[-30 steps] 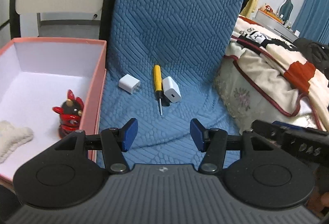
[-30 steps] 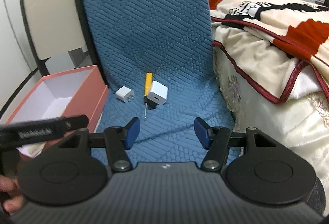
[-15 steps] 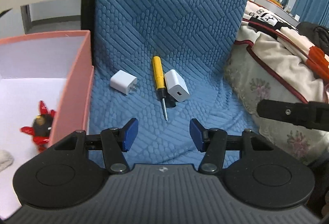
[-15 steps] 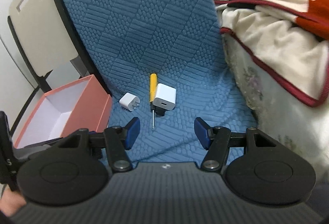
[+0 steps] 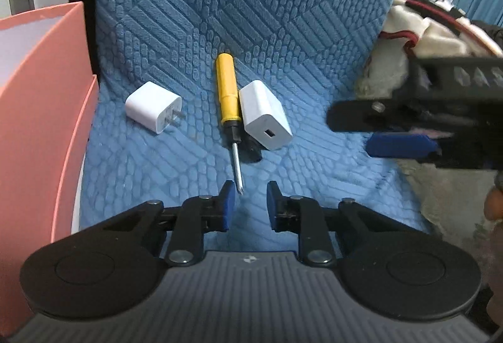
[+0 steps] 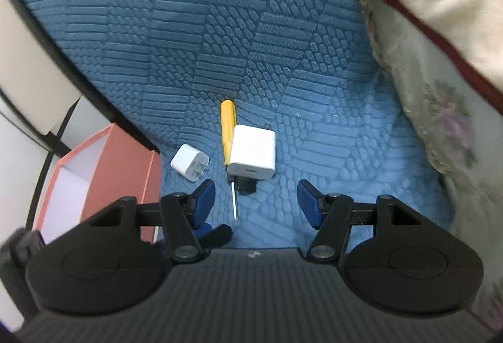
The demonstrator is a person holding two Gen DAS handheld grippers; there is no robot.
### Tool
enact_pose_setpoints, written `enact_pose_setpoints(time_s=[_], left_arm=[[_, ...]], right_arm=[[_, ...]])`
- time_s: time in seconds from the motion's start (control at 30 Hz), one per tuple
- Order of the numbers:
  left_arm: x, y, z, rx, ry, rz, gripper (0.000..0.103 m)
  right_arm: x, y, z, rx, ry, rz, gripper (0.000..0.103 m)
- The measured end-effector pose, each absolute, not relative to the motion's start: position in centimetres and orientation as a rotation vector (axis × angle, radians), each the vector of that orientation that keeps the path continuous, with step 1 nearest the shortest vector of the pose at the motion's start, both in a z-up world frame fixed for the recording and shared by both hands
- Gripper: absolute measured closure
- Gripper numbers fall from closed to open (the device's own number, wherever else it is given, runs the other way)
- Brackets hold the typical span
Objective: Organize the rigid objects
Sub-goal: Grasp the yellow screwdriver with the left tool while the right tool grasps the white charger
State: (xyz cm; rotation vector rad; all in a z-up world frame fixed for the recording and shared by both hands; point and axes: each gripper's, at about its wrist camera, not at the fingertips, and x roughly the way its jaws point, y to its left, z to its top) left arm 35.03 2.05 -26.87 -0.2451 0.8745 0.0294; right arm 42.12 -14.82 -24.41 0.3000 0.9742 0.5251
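A yellow-handled screwdriver [image 5: 228, 104] lies on the blue quilted seat, tip toward me. A large white charger [image 5: 265, 120] touches its right side, resting on a small black object. A small white plug charger [image 5: 154, 111] lies to the left. My left gripper [image 5: 246, 204] is open but narrowed, empty, its fingers just behind the screwdriver tip. My right gripper [image 6: 256, 201] is open wide and empty, hovering just in front of the large charger [image 6: 252, 152] and screwdriver [image 6: 228, 129]. It also shows at the right in the left wrist view [image 5: 399, 135].
A pink box [image 5: 37, 110] with a white inside stands against the seat's left edge, also seen in the right wrist view [image 6: 103, 166]. A bed with a cream and red blanket [image 6: 440, 12] borders the seat on the right. The blue cushion [image 5: 251, 12] rises behind the objects.
Both grippers moved forward and down toward the objects. The left gripper's jaws narrowed. The right gripper swung in over the large charger. The toy inside the box left the view.
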Motion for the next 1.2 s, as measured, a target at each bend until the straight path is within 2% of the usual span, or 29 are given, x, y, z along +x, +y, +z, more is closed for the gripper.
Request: enact_pose_setpoints(time_s=[0.13,0.5,0.63,0.87,1.2], left_arm=[[36.2,2.0,-27.9,-0.212,0.882,0.054,0.087],[37.6,2.8,-29.0,-0.224,0.865,0.037,0.088],[38.1,2.6,-29.2,-0.193,0.863,0.058,0.096],[37.6,3.3,-28.9,-0.247,0.875,0.073,0.098],[33.9,4.0,-27.0,-0.321,0.881,0.076,0.098]], right_arm=[[44.1,-13.1,-26.3,0.309,1.033,0.531,0.042],[45.9,-10.0,-28.3,0.248,1.018,0.484,0.042],[46.3,-9.6,-29.6,0.256,1.041,0.466,0.042],[46.0,-9.1,-30.3,0.281,1.029,0.462,0.050],[42.1,-10.1,-28.9,0.140,1.024,0.404,0.050]])
